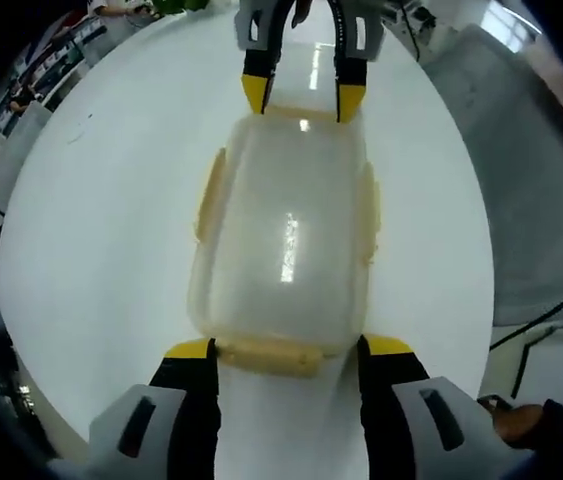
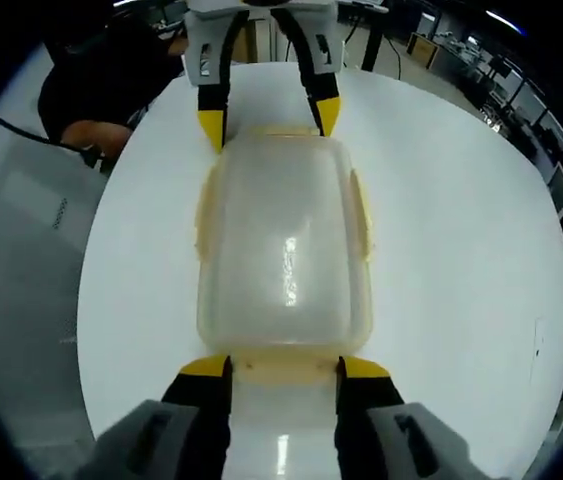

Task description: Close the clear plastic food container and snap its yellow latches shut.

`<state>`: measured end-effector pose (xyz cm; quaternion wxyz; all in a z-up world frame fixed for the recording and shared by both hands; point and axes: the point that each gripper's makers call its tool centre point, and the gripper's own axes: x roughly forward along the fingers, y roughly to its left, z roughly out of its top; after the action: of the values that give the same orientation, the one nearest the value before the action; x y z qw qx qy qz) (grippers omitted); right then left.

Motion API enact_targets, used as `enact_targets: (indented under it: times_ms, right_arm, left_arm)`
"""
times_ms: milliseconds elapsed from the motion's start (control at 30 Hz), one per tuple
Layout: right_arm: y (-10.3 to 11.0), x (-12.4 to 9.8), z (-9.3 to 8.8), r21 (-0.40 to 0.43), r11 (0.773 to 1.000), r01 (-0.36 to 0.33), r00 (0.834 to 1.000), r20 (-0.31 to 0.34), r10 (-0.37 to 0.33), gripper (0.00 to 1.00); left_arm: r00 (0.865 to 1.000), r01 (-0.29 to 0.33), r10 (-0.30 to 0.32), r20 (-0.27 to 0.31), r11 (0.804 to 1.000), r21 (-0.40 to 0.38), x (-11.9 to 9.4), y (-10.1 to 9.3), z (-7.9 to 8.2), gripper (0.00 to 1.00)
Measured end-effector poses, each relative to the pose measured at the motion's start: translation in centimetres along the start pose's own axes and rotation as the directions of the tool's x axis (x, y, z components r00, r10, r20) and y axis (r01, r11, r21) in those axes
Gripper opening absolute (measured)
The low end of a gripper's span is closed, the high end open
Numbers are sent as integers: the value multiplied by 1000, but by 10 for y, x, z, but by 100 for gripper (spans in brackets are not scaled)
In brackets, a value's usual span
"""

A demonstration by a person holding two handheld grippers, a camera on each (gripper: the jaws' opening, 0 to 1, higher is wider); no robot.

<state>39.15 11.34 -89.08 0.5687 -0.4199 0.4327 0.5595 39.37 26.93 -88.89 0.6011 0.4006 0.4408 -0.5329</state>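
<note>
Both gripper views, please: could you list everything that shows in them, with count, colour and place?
container: one, clear plastic, lid on, lying on the table between the two tongs.
latches: four, pale yellow, one on each side of the container; one long-side latch lies against the wall.
table: one, round, white, glossy, under the container.
floor: grey, beyond the table edge.
cable: one, black, on the floor.
desks: several, dark, far in the room.
person: one, dark clothes, beside the table.
left tongs: yellow tips, black jaws, open at one end latch.
right tongs: same colours, open at the opposite end latch.
</note>
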Motion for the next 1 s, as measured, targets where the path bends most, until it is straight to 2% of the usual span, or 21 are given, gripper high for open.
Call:
enact_targets:
  times_ms: [233,600,733,833,900,1000]
  right_arm:
    - [1,0,-1,-9,1000,-4,1000,6,4,38]
    - [0,0,-1,-10,1000,-5,1000,14,5,38]
    - [0,1,-1,-8,1000,-4,1000,10,4,38]
    - [0,1,-1,-7,1000,-4,1000,14,4,38]
    - [0,1,-1,-9,1000,-6,1000,20,6,38]
    - [0,1,-1,-23,1000,-10,1000,29,10,38]
  left_arm:
    - [999,13,-12,-31,999,44,-1,-1,-3,50]
    - [999,22,-19,-39,996,85,-2,4,-5,43]
    - [1000,19,-17,-24,997,74,-2,10,-5,38]
    - [1000,22,-21,-20,997,80,-1,7,-5,38]
    - [1000,17,-16,-13,998,55,-1,7,-5,38]
    - [999,12,-10,-34,998,59,0,6,-4,38]
